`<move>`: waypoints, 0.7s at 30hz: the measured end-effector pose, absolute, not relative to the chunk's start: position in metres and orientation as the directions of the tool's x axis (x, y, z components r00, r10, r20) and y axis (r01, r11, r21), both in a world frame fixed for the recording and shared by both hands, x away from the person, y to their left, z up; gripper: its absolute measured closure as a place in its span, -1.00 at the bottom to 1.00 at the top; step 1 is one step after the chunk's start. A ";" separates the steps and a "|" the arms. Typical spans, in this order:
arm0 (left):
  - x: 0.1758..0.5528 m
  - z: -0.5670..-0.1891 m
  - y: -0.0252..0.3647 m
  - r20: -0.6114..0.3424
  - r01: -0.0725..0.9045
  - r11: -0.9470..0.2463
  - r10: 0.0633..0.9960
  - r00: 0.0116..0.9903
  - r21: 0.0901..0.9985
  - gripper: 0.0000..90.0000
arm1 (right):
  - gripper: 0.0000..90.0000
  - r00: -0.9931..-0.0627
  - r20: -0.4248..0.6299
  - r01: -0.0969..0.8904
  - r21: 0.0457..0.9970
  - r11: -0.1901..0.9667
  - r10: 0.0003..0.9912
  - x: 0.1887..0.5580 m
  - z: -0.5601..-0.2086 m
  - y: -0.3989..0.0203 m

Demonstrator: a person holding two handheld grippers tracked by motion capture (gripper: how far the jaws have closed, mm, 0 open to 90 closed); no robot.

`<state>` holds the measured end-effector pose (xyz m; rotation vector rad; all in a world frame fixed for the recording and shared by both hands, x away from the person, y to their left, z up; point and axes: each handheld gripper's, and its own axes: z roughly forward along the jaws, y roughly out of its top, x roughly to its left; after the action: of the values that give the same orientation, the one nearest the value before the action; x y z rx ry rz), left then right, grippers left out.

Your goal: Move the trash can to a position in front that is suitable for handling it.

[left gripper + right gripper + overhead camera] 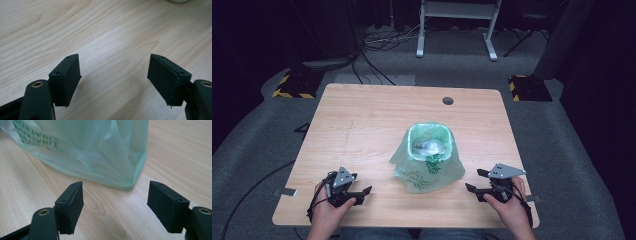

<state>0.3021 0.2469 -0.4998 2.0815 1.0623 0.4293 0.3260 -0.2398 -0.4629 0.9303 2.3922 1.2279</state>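
Two grippers wait at the near edge of the bench (362,115), one on each side of a small bin (430,142) lined with a green bag (427,172) whose loose skirt spills onto the wood, likely so each can take a side. Left gripper (113,75) has its fingers spread with bare wood between them; right gripper (115,200) is likewise open and empty, aimed at the bag's near corner, apart from it. Something pale and crumpled lies inside the bin

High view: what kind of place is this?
Probably a lab or recording studio, not a home: a bare wooden table on grey carpet, loose cables behind, and yellow-black striped stand bases.
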 end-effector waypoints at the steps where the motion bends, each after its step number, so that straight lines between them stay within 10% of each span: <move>1: 0.302 -0.499 0.247 -0.036 0.549 -0.380 0.798 0.602 0.745 -0.41 | -0.34 -0.749 0.033 0.406 0.811 0.420 0.662 0.326 -0.460 -0.239; 21: 0.292 -0.497 0.259 -0.033 0.556 -0.359 0.819 0.573 0.750 -0.40 | -0.30 -0.783 -0.022 0.302 0.860 0.411 0.622 0.361 -0.383 -0.216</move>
<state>0.2917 0.2585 -0.4966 2.0634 1.0938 0.4526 0.3610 -0.2162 -0.3834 0.7976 2.3335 1.3176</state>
